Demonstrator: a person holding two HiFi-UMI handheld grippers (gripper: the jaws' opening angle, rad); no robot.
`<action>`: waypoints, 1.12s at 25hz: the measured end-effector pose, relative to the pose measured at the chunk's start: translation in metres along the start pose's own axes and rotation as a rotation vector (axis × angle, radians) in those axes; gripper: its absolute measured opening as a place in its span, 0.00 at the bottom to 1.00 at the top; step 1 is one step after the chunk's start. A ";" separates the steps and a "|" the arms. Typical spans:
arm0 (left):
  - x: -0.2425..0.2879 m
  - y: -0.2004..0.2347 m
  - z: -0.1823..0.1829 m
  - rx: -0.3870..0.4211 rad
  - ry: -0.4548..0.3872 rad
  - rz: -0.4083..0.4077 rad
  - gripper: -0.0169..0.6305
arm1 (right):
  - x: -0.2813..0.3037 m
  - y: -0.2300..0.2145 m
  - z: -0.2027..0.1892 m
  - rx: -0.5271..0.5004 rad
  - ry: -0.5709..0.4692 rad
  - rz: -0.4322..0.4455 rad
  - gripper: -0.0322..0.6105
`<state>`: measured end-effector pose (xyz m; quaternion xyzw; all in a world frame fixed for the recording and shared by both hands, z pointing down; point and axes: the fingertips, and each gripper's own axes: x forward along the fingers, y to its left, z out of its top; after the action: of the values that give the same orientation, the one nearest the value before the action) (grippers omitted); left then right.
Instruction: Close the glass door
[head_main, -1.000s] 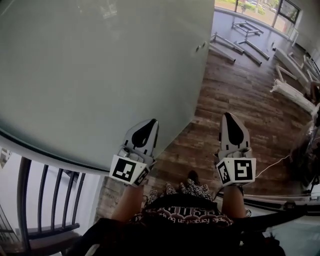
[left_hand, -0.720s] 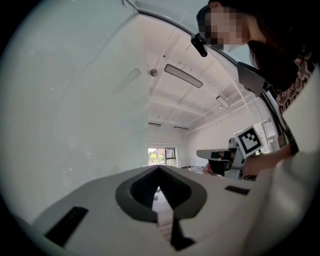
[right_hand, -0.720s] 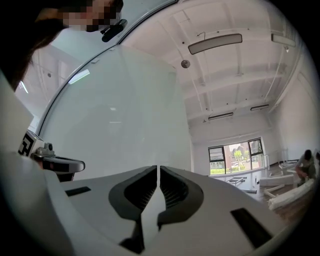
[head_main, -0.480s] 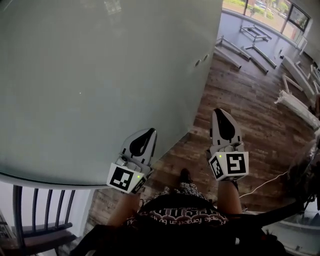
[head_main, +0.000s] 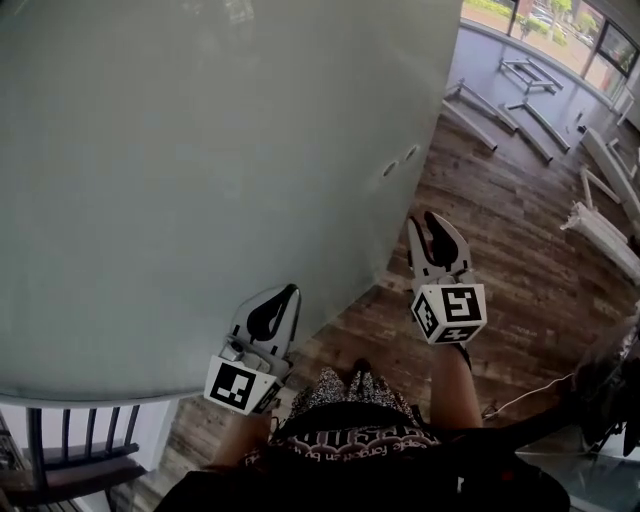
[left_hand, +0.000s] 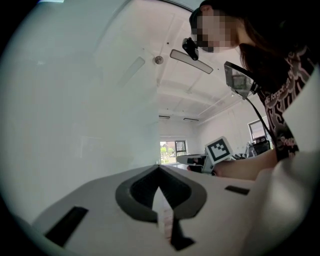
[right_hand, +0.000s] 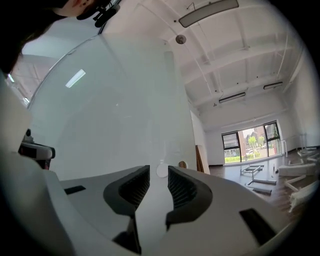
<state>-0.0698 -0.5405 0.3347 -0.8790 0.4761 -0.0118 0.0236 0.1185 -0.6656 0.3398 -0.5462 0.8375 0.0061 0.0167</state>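
Head view: a frosted glass door (head_main: 200, 180) fills the picture from 8 to 12 o'clock, its edge meeting the wood floor (head_main: 500, 230). The left gripper (head_main: 288, 292), at 7 o'clock, shows in front of the door, its jaws pressed together and empty. The right gripper (head_main: 424, 222), at 3 o'clock just beside the door's edge, has its jaws spread. They have just been opening, with nothing between them. Metal frames (head_main: 472, 122) lie at 2 o'clock.
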 end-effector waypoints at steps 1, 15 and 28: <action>0.003 0.001 -0.002 -0.001 0.008 0.008 0.03 | 0.010 -0.005 -0.003 0.003 0.008 0.009 0.20; 0.030 0.018 -0.021 -0.010 0.079 0.082 0.03 | 0.131 -0.038 -0.030 -0.112 0.114 0.169 0.28; 0.018 0.024 -0.033 -0.030 0.104 0.096 0.03 | 0.151 -0.032 -0.040 -0.130 0.145 0.172 0.27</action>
<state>-0.0820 -0.5697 0.3664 -0.8536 0.5184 -0.0490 -0.0135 0.0866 -0.8178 0.3745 -0.4715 0.8780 0.0224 -0.0797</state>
